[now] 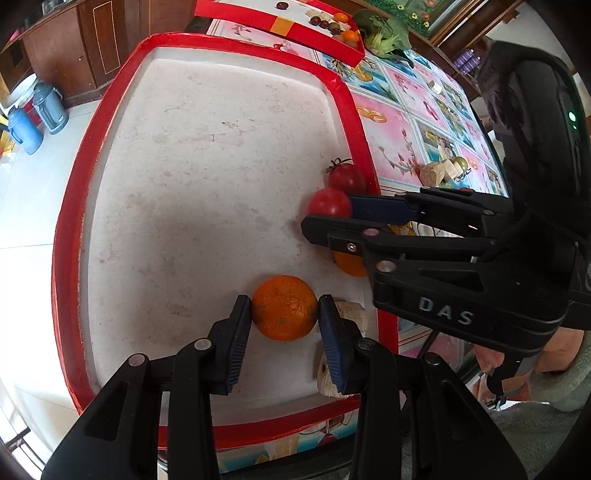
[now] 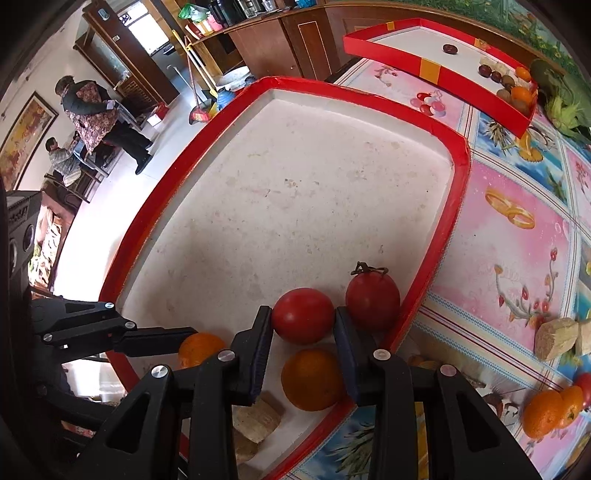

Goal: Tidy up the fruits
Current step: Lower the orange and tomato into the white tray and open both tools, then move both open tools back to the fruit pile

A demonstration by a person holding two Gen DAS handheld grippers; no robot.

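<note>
A large white tray with a red rim point(image 1: 207, 40) point(image 2: 369, 92) lies on the flowered tablecloth. My left gripper point(image 1: 284, 302) is shut on an orange point(image 1: 284, 308) point(image 2: 199, 349) that sits low on the tray floor. My right gripper point(image 2: 303, 317) point(image 1: 328, 212) is shut on a red tomato point(image 2: 303, 315) point(image 1: 328, 202), both pads against its sides. A second tomato with a stem point(image 2: 373, 301) point(image 1: 347, 179) rests by the tray's right rim. Another orange point(image 2: 312, 380) point(image 1: 349, 264) lies under the right gripper. Beige chunks point(image 1: 351, 314) point(image 2: 258, 417) lie in the near corner.
A second red tray point(image 1: 280, 22) point(image 2: 428, 70) with small fruits stands at the back, beside a leafy green vegetable point(image 1: 388, 33). Loose oranges point(image 2: 550, 410) and beige chunks point(image 2: 556, 338) lie on the cloth at right. The table ends just left of the tray. Two people point(image 2: 92, 110) are far back.
</note>
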